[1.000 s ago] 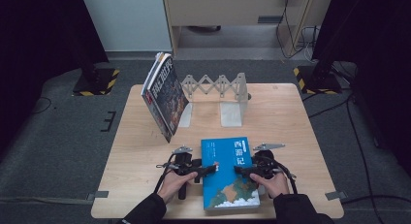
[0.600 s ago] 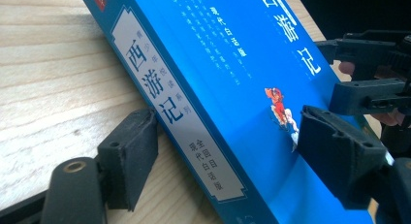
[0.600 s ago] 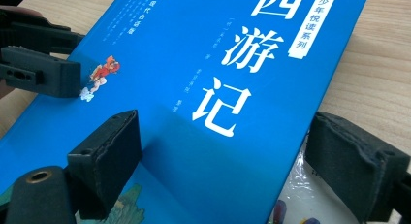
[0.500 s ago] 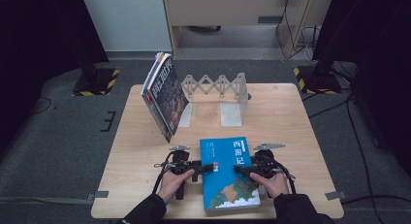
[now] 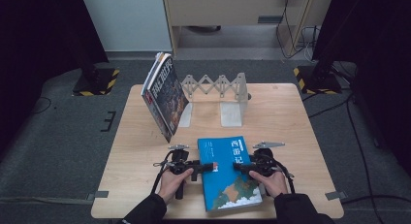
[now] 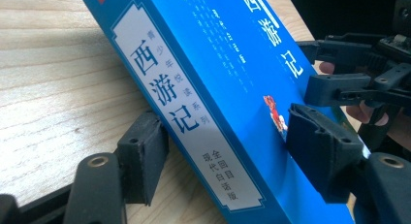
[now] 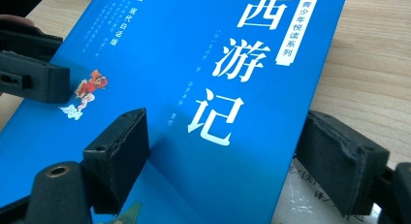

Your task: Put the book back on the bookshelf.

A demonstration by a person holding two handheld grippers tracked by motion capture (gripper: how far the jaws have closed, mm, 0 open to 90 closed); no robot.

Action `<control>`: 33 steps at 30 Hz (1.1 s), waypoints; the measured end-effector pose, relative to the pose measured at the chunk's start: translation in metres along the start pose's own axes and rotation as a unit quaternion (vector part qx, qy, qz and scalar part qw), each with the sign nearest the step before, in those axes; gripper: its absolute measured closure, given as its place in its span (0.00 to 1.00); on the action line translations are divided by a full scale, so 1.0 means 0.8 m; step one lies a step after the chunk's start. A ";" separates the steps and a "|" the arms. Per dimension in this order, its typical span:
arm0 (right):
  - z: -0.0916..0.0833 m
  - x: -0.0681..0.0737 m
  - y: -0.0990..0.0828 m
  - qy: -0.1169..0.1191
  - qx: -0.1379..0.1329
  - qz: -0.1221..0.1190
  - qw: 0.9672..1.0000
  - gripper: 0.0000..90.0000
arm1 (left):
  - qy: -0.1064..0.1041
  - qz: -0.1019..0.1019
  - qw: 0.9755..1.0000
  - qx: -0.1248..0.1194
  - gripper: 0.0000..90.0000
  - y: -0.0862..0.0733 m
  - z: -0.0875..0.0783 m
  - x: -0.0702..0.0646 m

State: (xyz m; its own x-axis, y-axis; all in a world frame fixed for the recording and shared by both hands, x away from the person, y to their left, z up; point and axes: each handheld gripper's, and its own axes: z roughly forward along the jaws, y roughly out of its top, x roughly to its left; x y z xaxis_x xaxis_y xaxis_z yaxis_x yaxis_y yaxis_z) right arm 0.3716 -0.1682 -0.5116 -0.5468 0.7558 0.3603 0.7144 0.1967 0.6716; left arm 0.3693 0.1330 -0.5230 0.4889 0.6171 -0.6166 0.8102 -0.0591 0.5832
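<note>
A blue book [image 5: 228, 173] with white Chinese lettering lies near the front edge of the wooden table [image 5: 291, 122]. My left gripper [image 5: 209, 166] has been closing on its spine side. In the left gripper view [image 6: 231, 151], one pad presses the spine's lower edge and the other the cover, with the book [image 6: 232, 78] tilted between them. My right gripper [image 5: 238, 167] has been closing on the opposite long edge. In the right gripper view [image 7: 228, 156], one pad sits on the cover [image 7: 194, 64] and the other against the book's edge. Each view shows the other gripper beyond the book [image 6: 349, 83] [image 7: 34, 78].
A second book [image 5: 162, 95] stands tilted at the table's back left, leaning toward a white accordion-style rack [image 5: 220, 86] with two upright plates. Bare wood lies left and right of the blue book. Yellow-and-black stand bases [image 5: 97, 81] rest on the floor beyond the table.
Both grippers' jaws have narrowed onto the blue book's two long edges. The book's left edge has shifted slightly leftward. The hands have barely moved.
</note>
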 end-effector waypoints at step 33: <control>-0.015 -0.006 -0.003 -0.002 0.000 -0.006 1.000 0.33 | -0.009 0.016 1.000 -0.005 0.41 0.013 0.008 -0.008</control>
State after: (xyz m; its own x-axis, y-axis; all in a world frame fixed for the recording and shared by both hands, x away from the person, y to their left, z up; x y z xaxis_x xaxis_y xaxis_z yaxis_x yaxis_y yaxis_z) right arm 0.3676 -0.1799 -0.5076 -0.5542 0.7554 0.3496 0.7070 0.2056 0.6766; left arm 0.3771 0.1236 -0.5165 0.5199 0.6012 -0.6068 0.7912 -0.0713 0.6073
